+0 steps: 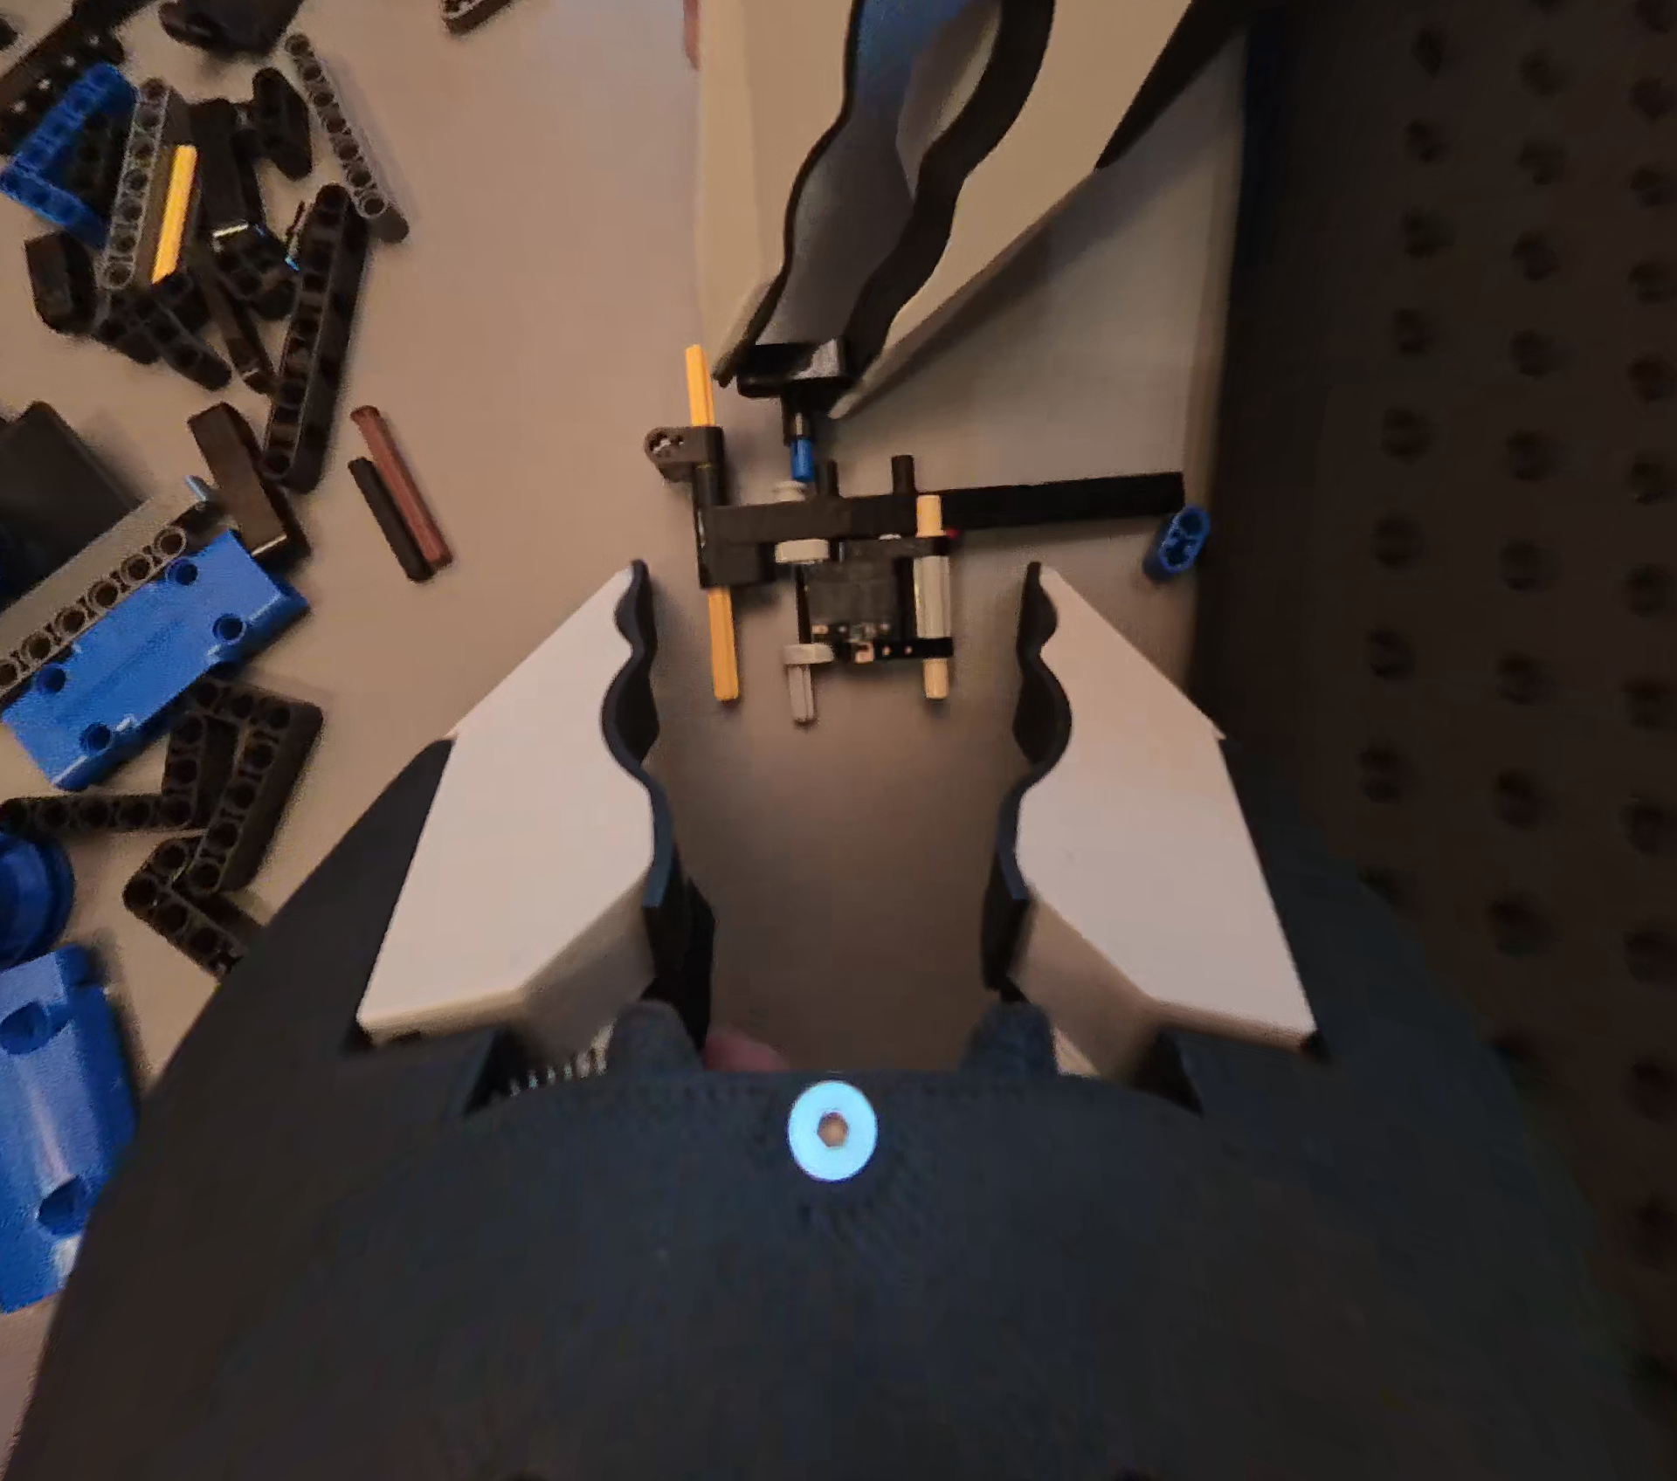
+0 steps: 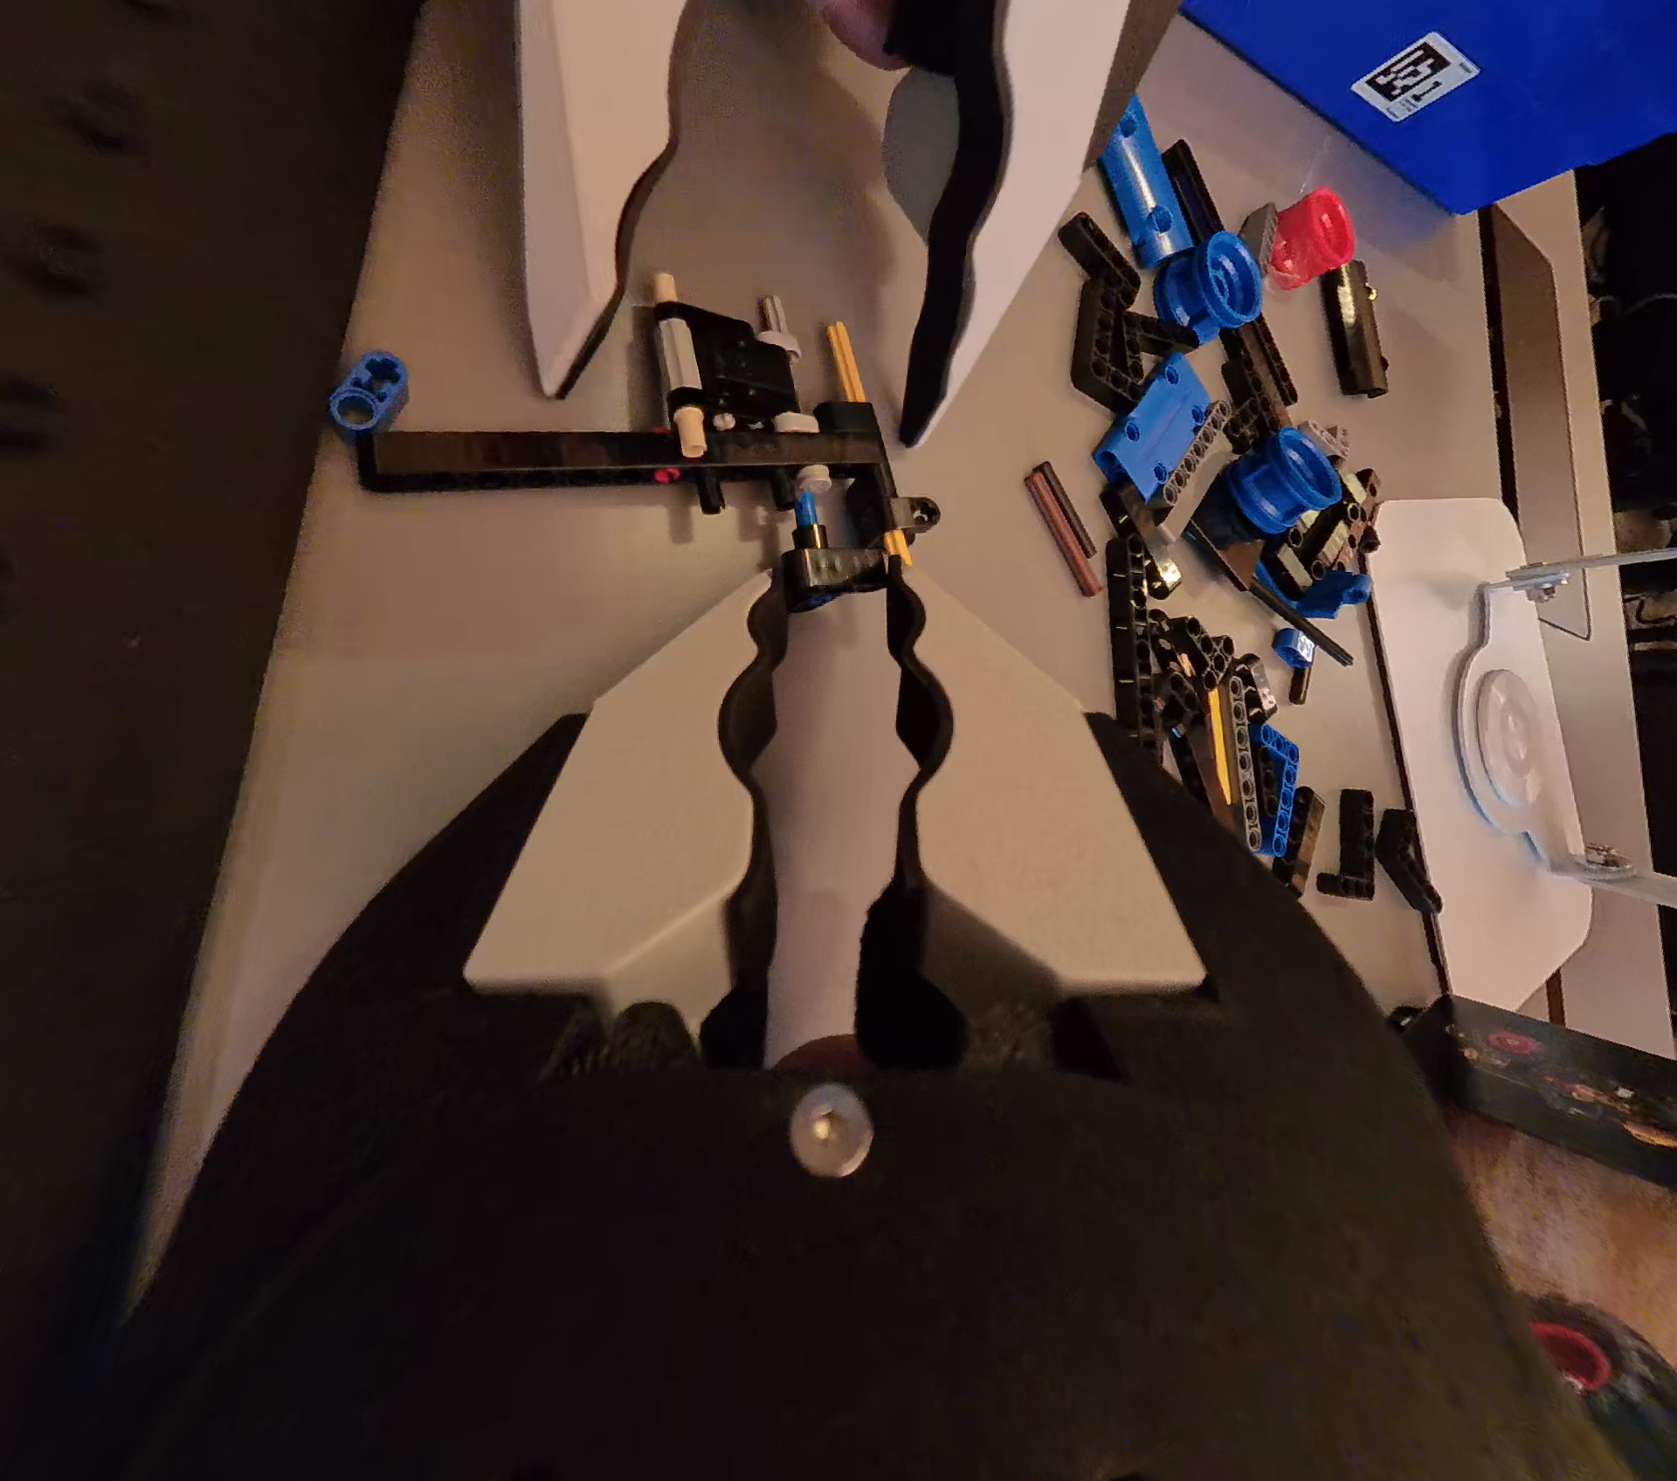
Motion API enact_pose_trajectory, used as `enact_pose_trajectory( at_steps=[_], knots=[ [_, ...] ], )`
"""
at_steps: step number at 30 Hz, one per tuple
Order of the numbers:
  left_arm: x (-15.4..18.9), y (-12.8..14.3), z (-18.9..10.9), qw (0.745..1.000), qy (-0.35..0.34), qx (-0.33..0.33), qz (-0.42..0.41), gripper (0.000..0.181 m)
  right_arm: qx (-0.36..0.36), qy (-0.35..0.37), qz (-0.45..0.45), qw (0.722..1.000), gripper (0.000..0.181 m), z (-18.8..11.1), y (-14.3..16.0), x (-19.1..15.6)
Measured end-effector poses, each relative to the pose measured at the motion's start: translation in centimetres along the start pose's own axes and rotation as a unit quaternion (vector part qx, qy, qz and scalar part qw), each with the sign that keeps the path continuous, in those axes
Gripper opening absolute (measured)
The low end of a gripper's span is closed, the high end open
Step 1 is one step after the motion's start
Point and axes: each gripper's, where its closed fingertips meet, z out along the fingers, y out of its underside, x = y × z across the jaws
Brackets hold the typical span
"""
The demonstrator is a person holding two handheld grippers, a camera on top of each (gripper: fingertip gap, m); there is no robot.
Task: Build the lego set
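On the grey table (image 1: 544,258), our half-built lego assembly (image 1: 817,548) lies between both grippers. Our right gripper (image 2: 837,576) pinches a small black beam (image 2: 830,566) at the assembly's edge; our left gripper (image 1: 830,594) hovers with fingers spread wide.

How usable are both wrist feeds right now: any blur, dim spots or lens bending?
Left wrist view: assembly sharp, loose pieces at frame edge smeared, right side dark. Right wrist view: dim, warm cast; right gripper and its small black piece legible; edges curve from the wide lens.
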Motion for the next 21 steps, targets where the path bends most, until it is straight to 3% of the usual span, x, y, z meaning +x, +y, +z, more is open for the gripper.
enact_pose_trajectory(
  at_steps=[3, 21],
  knots=[
    [-0.2, -0.4, 0.1, 1.0, -0.002, 0.004, 0.006, 0.053, 0.002, -0.001, -0.004, 1.0, 0.021, 0.0, -0.1, -0.1],
    [-0.2, -2.1, -0.4, 0.995, 0.033, 0.089, -0.039, 0.049, 0.012, 0.016, -0.061, 0.998, 0.021, -0.6, 0.0, -0.6]
  ],
)
